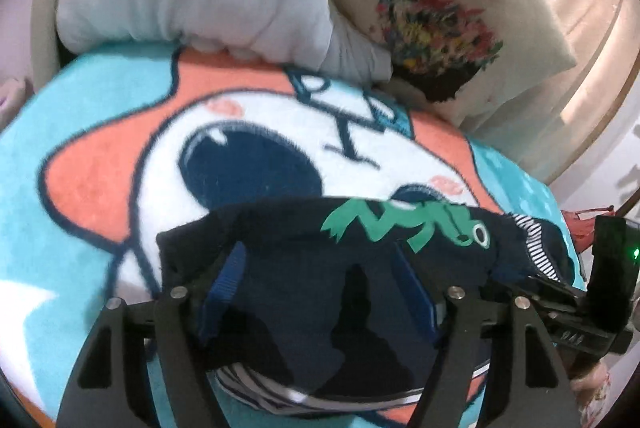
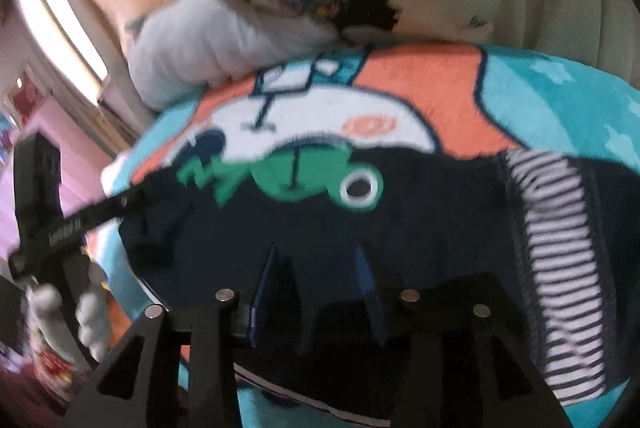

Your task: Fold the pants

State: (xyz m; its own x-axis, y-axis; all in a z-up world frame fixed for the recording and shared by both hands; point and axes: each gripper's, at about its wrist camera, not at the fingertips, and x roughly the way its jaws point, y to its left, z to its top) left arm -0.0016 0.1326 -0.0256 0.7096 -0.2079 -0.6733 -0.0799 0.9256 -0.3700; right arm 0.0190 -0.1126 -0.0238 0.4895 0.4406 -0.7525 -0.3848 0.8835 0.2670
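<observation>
Fold step in progress: pants (image 1: 304,268) lie on blanket (image 1: 100,148). Left gripper (image 1: 320,292) spread, fabric betw. fingers. Right gripper (image 2: 316,288) spread over cloth. Next: close both, lift edge evenly.

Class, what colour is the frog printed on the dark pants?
Green, with a white-ringed eye; the frog on the pants shows best from the right wrist.

left gripper (image 1: 320,268): fingers spread apart, low over the cloth
right gripper (image 2: 316,268): fingers apart, low, beside the left
</observation>
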